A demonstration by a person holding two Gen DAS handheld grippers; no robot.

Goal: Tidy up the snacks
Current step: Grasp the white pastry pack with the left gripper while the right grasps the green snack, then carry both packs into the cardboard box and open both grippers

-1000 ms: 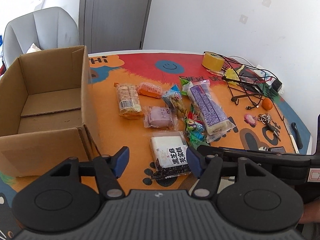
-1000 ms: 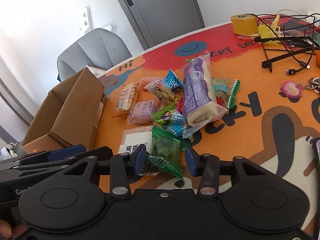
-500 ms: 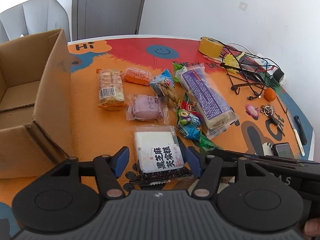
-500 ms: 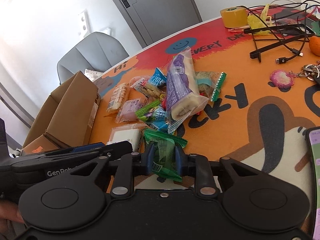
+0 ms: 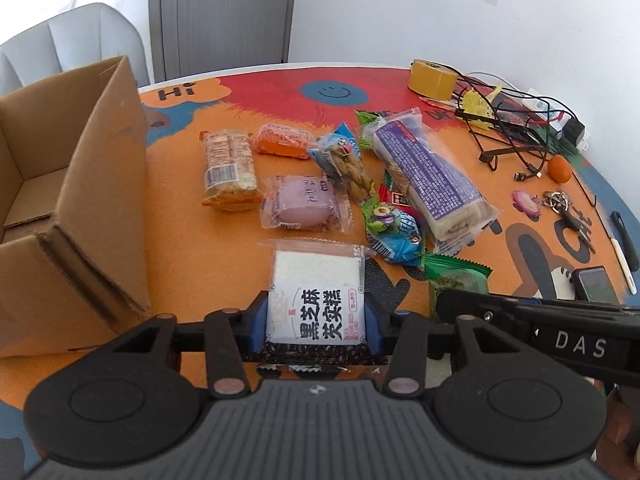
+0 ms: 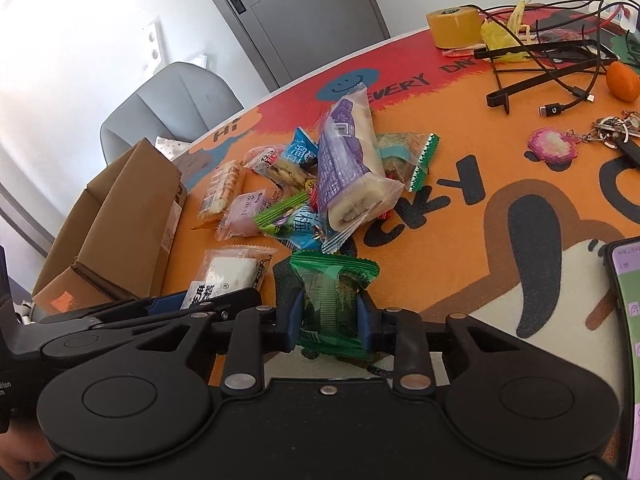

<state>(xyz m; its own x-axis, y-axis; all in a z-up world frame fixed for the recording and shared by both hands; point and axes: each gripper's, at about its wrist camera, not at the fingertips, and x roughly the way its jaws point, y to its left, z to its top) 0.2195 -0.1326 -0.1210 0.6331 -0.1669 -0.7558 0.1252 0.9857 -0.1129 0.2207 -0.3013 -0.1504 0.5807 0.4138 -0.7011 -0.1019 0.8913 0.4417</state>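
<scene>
My left gripper (image 5: pixel 315 326) is shut on a white and black sesame cake packet (image 5: pixel 316 292) at the near edge of the orange table mat. My right gripper (image 6: pixel 330 318) is shut on a green snack packet (image 6: pixel 334 292); that packet also shows in the left wrist view (image 5: pixel 454 280). An open cardboard box (image 5: pixel 60 184) stands at the left. More snacks lie in a pile: a long purple roll cake (image 5: pixel 428 176), a pink mochi packet (image 5: pixel 304 202), a cracker pack (image 5: pixel 228 168), an orange packet (image 5: pixel 282 140), a blue and green packet (image 5: pixel 392 228).
A yellow tape roll (image 5: pixel 432 78), black cables and a stand (image 5: pixel 512 128), a small orange fruit (image 5: pixel 559 168), keys (image 5: pixel 560 204) and a phone (image 5: pixel 596 284) lie at the right of the round table. A grey chair (image 6: pixel 172 100) stands behind the box.
Both grippers were open a second ago. The right closed on the green packet first, then the left moved forward and closed on the sesame cake packet.
</scene>
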